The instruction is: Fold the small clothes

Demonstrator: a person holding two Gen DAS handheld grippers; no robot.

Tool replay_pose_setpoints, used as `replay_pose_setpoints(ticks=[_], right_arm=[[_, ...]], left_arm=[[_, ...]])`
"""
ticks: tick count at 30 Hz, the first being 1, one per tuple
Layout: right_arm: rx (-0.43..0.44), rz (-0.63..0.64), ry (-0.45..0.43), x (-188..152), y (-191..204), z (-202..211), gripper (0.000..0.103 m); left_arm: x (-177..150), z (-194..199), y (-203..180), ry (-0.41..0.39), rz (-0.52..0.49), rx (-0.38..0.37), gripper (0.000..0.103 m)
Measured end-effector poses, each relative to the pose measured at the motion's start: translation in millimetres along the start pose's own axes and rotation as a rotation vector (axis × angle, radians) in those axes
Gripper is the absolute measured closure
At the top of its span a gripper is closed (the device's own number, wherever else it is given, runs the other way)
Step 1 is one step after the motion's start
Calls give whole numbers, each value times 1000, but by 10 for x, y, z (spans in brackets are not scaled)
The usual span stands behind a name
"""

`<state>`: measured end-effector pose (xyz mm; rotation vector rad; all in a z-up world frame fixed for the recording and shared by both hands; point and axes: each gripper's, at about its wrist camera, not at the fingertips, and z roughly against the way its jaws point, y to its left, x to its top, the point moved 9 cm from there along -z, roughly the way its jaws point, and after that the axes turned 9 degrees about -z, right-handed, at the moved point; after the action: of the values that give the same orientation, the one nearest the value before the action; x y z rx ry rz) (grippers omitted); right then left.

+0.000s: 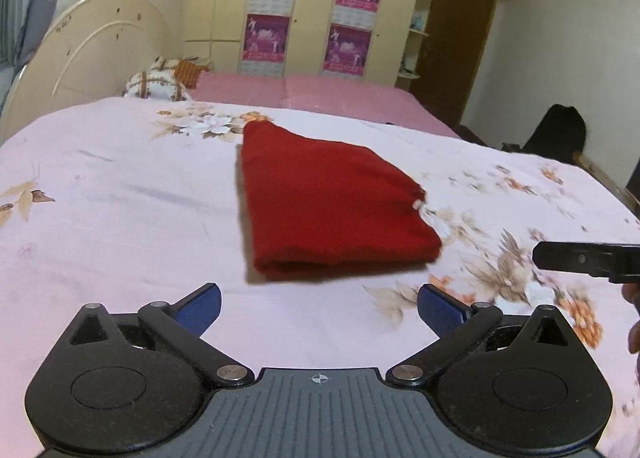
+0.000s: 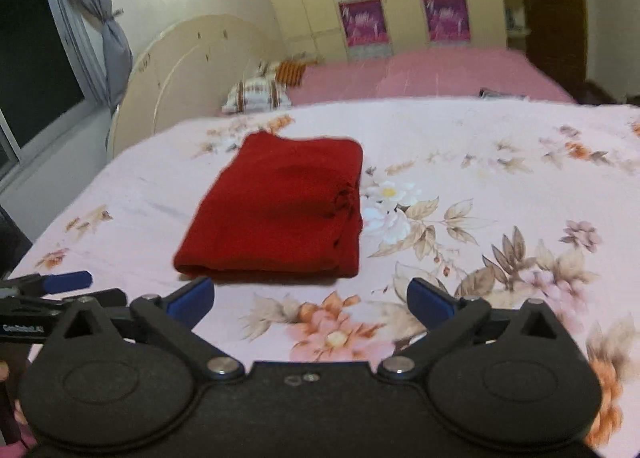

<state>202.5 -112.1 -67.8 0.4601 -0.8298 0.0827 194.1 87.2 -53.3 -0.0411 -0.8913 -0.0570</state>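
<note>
A folded dark red knit garment (image 1: 328, 209) lies flat on a pale pink floral bedsheet (image 1: 120, 217) covering the bed, its thick folded edge facing both cameras. The left claw (image 1: 318, 312) hovers just short of that edge, its blue-padded fingers (image 1: 200, 308) spread wide apart and holding nothing. The right claw (image 2: 310, 302) sits likewise near the garment's front fold, its jaws also wide apart and empty.

Only the right wrist view shows a small bunched pucker on the garment's right side, along with a dark window (image 2: 32, 77) and a tied grey curtain (image 2: 108, 29). It also catches the left claw's blue finger at its lower left edge. Only the left wrist view shows a brown wooden door (image 1: 460, 37) and a black shape (image 1: 556, 133) beyond the bed's far right corner, with the right tool's black arm entering at its right edge.
</note>
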Motion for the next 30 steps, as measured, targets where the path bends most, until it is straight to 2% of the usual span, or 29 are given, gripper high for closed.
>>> replay_pose_setpoints(ticks=[5,10,14,30], right_arm=[[-54,40,-73,-273,126,342,1],[-75,42,-82,-335,229,519,1],[-135,108,-82,-371,321,545,1],[-134,139,-96,-403,407,576,1]], left_arm=[[-44,397,-178,-45,10,-4,0],[-60,649,-336,-53,-23,3,0],[-116,697,-336,-51,-8,7,0],[-137,766,-340,-58,-17,11,0]])
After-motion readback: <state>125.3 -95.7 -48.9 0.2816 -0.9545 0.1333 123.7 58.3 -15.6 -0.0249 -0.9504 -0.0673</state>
